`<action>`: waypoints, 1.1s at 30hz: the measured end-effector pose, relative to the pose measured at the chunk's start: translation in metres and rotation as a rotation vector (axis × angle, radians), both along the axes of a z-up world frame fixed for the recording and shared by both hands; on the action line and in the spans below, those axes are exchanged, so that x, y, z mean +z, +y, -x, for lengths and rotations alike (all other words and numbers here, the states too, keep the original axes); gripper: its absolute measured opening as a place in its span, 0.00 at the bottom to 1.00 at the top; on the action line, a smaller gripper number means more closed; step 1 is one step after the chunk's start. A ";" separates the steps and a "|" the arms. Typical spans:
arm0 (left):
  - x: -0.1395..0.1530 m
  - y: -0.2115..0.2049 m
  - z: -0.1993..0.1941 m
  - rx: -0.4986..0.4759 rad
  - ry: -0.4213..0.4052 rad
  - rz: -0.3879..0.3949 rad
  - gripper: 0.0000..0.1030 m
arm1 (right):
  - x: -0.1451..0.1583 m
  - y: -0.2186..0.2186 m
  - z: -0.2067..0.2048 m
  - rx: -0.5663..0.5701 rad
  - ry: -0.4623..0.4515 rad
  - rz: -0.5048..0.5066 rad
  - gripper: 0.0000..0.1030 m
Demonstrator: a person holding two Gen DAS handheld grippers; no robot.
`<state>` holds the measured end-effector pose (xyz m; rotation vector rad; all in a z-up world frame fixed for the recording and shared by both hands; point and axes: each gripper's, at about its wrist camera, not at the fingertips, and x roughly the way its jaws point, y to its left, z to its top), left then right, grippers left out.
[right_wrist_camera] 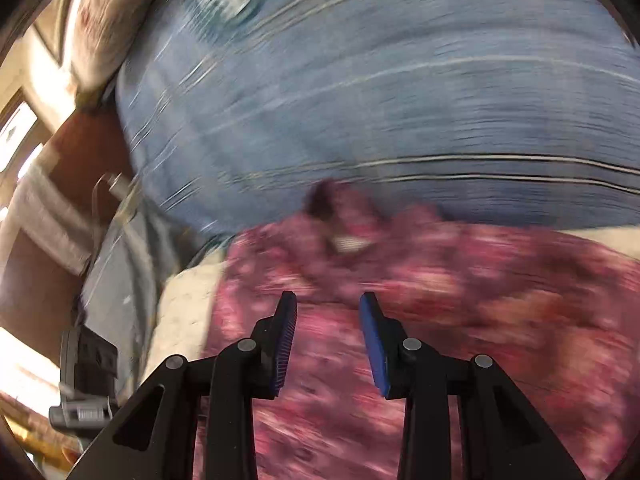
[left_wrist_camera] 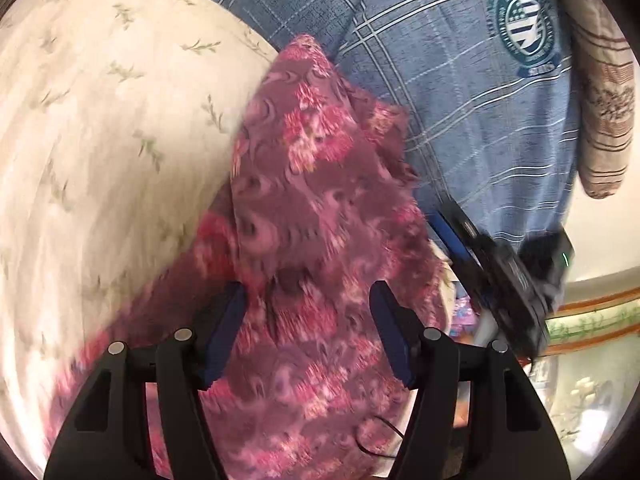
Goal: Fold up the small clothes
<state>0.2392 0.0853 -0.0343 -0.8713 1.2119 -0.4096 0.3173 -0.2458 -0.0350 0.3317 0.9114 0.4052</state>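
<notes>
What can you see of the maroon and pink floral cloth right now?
The maroon and pink floral cloth is thin printed fabric with swirl and flower motifs and a frayed-looking right edge. It lies crumpled, not flat, one corner peaking upward, on the cream leaf-print bedsheet, its far edge against the person's blue plaid shirt. The left tool and right tool are both open above it, gripping nothing. The right view is motion-blurred.
</notes>
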 end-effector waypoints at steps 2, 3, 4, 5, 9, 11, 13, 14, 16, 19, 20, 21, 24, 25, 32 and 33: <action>0.008 0.001 0.013 -0.021 -0.022 0.058 0.61 | -0.006 0.027 -0.021 0.062 0.025 -0.001 0.37; 0.016 0.000 0.021 -0.027 -0.051 0.052 0.61 | -0.011 0.039 -0.030 0.077 0.034 0.012 0.38; 0.022 -0.001 0.024 -0.034 -0.082 0.030 0.61 | -0.015 0.049 -0.039 0.083 0.041 0.026 0.39; 0.028 -0.001 0.025 -0.036 -0.120 -0.024 0.61 | -0.022 0.059 -0.048 0.091 0.054 0.048 0.42; 0.010 0.012 -0.003 -0.002 -0.083 -0.125 0.63 | -0.049 0.095 -0.063 0.134 0.093 0.206 0.18; -0.009 0.019 -0.018 0.017 -0.015 -0.127 0.60 | -0.046 0.103 -0.058 0.131 0.038 0.274 0.07; -0.014 0.032 -0.026 0.070 -0.021 -0.157 0.56 | -0.046 0.096 -0.058 0.084 0.048 0.283 0.06; -0.015 0.042 -0.026 0.109 -0.007 -0.162 0.56 | -0.045 0.090 -0.058 0.063 0.056 0.296 0.07; -0.016 0.064 -0.021 0.167 0.008 -0.059 0.54 | -0.035 0.069 -0.049 0.040 0.050 0.238 0.08; -0.004 0.074 -0.011 0.191 -0.010 -0.040 0.54 | -0.011 0.018 -0.016 -0.009 -0.003 0.089 0.12; 0.001 0.072 -0.008 0.179 -0.015 -0.030 0.54 | -0.006 -0.001 -0.003 -0.039 -0.010 0.068 0.15; 0.005 0.063 -0.004 0.164 -0.019 -0.016 0.54 | -0.003 -0.023 0.012 -0.083 -0.009 0.053 0.23; 0.016 0.033 0.002 0.089 -0.054 -0.014 0.56 | -0.001 -0.077 0.050 -0.206 0.008 0.037 0.28; 0.017 0.023 0.002 0.074 -0.058 -0.024 0.56 | -0.001 -0.096 0.065 -0.246 0.014 0.024 0.28; -0.001 -0.038 0.002 -0.027 -0.009 -0.088 0.56 | -0.027 -0.172 0.144 -0.392 0.079 -0.160 0.42; -0.001 -0.039 -0.001 -0.024 -0.013 -0.109 0.56 | -0.033 -0.176 0.149 -0.411 0.093 -0.170 0.42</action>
